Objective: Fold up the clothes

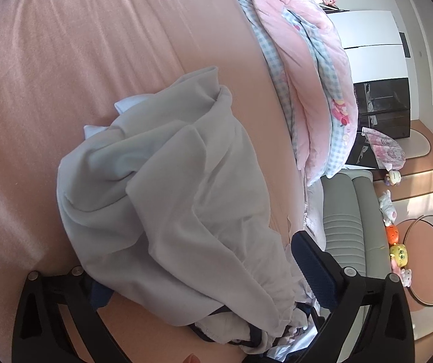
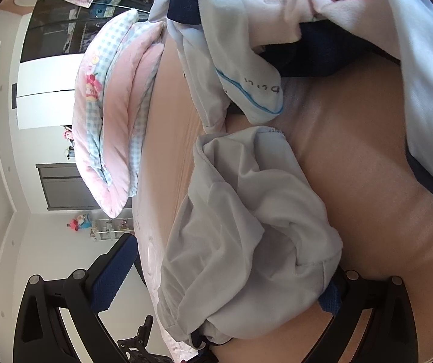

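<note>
**Grey garment heaped on the pink sheet, both grippers spread wide**

Grey soft fabric garment (image 1: 168,187) lies crumpled in a loose heap on the peach-pink bed sheet (image 1: 65,60). In the left wrist view it drapes between the two black fingers of the left gripper (image 1: 204,275), whose blue-padded jaws stand wide apart; the pads do not press on the cloth. In the right wrist view the same grey heap (image 2: 246,230) sits between the right gripper (image 2: 219,275) fingers, also fully spread and not clamping. Beyond it lies a jumble of pale blue, white and navy clothes (image 2: 246,60). A folded pink and blue-checked quilt (image 1: 304,84) rests at the bed's far edge.
</note>
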{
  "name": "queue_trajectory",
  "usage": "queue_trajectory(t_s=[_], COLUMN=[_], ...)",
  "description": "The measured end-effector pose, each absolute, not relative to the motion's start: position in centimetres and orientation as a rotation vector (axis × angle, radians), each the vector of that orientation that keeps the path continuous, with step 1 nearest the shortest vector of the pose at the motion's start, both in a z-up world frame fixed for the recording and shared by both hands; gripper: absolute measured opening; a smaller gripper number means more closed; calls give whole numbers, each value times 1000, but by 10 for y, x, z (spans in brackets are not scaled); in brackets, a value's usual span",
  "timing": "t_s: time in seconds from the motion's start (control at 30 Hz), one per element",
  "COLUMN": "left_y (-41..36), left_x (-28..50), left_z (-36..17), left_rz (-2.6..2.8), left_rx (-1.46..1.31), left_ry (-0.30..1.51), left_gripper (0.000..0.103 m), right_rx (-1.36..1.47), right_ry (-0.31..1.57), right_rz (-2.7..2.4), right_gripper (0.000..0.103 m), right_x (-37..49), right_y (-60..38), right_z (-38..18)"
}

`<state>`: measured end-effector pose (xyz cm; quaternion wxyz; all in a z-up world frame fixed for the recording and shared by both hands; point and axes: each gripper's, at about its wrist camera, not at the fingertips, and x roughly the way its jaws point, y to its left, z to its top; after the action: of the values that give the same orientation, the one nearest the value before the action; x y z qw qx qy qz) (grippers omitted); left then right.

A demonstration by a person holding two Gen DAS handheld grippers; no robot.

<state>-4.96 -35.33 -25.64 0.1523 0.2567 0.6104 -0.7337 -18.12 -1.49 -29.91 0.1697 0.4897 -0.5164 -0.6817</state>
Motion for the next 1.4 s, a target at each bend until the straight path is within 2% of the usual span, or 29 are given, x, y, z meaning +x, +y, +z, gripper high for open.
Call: queue_trajectory(t_s=[0.33, 0.47, 0.53, 0.6, 0.63, 0.67, 0.73, 0.8, 0.83, 0.9, 1.07, 1.17, 1.4], left_y=[-354, -351, -348, -343, -340, -336, -328, -321, -320, -315, -308, -305, -305], left_x=[-53, -55, -55, -56, -57, -59, -63, -64, -64, -64, -66, -66, -62], left_z=[-261, -258, -257, -255, -254, -252, -250, -250, -250, -251, -251, -251, -251], left_rz=[-2103, -2101, -2101, -2091, -2088, -2096, -2115, -2136, -2144, -2157, -2166, -2171, -2182], left_rx=[739, 755, 767, 802, 827, 855, 897, 921, 928, 946, 977, 984, 994], left_ry=[1722, 1682, 1634, 1545, 1484, 1412, 1293, 1211, 1183, 1124, 1019, 983, 971], left_gripper=[103, 102, 99, 80, 75, 66, 61, 57, 57, 56, 56, 56, 56], right_rx=[1352, 1357, 1374, 1395, 1405, 1415, 1437, 1446, 1440, 1440, 1450, 1459, 1450], right_ry=[-1396, -1292, -1219, -1132, -1085, -1037, -922, -823, -820, -835, -826, -776, -565], right_rz=[-1989, -2066, -2111, -2159, -2185, -2210, -2271, -2323, -2318, -2289, -2278, -2307, -2406], right_gripper=[103, 102, 101, 99, 99, 98, 90, 71, 65, 45, 38, 37, 36], right_x=[-196, -193, -193, -193, -193, -193, -193, -192, -192, -193, -194, -193, -187], right_y=[-29, -39, -46, -53, -57, -62, -70, -76, -75, -73, -71, -76, -88], right_z=[-299, -293, -290, -285, -283, -280, -276, -273, -274, -278, -276, -271, -251])
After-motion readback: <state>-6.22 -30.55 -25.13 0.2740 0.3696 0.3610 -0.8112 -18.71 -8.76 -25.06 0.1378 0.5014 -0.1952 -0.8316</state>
